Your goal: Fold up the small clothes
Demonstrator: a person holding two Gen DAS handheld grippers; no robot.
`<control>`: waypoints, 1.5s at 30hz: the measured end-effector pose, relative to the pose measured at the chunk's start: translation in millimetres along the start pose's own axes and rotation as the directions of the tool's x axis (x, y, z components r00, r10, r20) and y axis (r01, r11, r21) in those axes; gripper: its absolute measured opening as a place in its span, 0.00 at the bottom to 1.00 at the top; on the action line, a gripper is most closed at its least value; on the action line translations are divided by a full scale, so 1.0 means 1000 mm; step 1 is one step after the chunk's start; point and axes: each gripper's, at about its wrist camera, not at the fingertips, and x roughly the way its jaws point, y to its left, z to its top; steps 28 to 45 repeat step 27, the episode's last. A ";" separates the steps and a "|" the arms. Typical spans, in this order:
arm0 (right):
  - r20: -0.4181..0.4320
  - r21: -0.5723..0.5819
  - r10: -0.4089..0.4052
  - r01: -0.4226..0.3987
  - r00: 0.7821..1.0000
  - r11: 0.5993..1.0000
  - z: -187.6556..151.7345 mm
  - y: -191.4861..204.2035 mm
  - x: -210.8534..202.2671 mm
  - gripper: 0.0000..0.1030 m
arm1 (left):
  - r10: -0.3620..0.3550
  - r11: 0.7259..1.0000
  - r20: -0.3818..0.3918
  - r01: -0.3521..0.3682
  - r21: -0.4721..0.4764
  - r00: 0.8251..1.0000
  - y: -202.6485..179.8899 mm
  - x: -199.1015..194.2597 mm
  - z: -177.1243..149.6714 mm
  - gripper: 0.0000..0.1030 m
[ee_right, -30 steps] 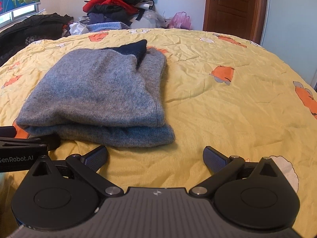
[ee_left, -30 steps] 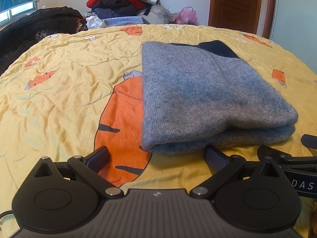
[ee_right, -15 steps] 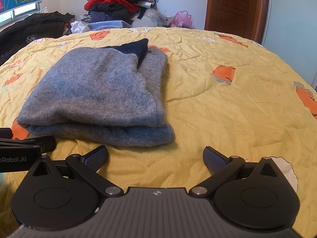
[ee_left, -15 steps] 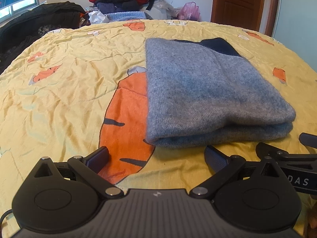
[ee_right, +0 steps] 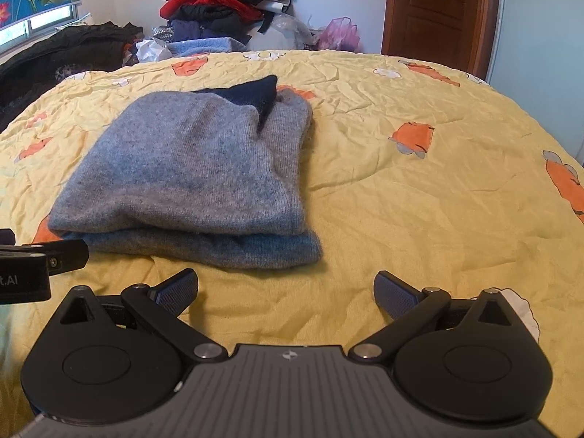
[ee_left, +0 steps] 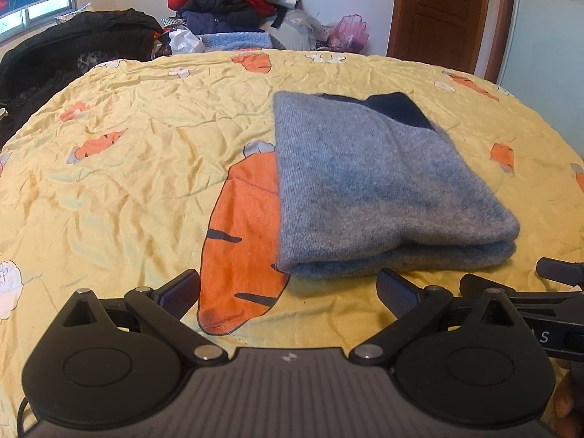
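A grey knit sweater (ee_left: 368, 186) with a dark navy part at its far end lies folded in layers on the yellow bedspread (ee_left: 127, 182). It also shows in the right wrist view (ee_right: 189, 171), left of centre. My left gripper (ee_left: 288, 292) is open and empty, just short of the sweater's near edge. My right gripper (ee_right: 286, 292) is open and empty, near the sweater's near right corner. Each gripper's side shows at the edge of the other's view.
A pile of red, black and blue clothes (ee_left: 233, 3) sits beyond the bed's far edge. Dark garments (ee_left: 65, 51) lie at the far left. A brown door (ee_right: 434, 11) stands at the back right. The bedspread has orange carrot prints (ee_left: 241, 241).
Both grippers have drawn back and risen slightly from the sweater, so it sits a little farther off. Both stay open. The sweater has not moved.
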 end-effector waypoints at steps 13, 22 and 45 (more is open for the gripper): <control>0.019 0.006 0.018 -0.018 1.000 1.000 0.009 0.002 -0.008 1.00 | -0.005 1.000 -0.011 0.005 -0.010 1.000 0.007 -0.002 0.002 1.00; 0.008 0.035 0.028 -0.029 1.000 0.999 0.011 -0.004 -0.005 1.00 | -0.004 1.000 0.065 0.005 -0.027 0.998 0.013 -0.018 0.007 1.00; -0.013 0.076 0.045 -0.043 0.999 0.996 0.012 -0.010 0.001 1.00 | -0.016 1.000 0.016 0.016 -0.001 1.000 0.016 -0.009 0.012 1.00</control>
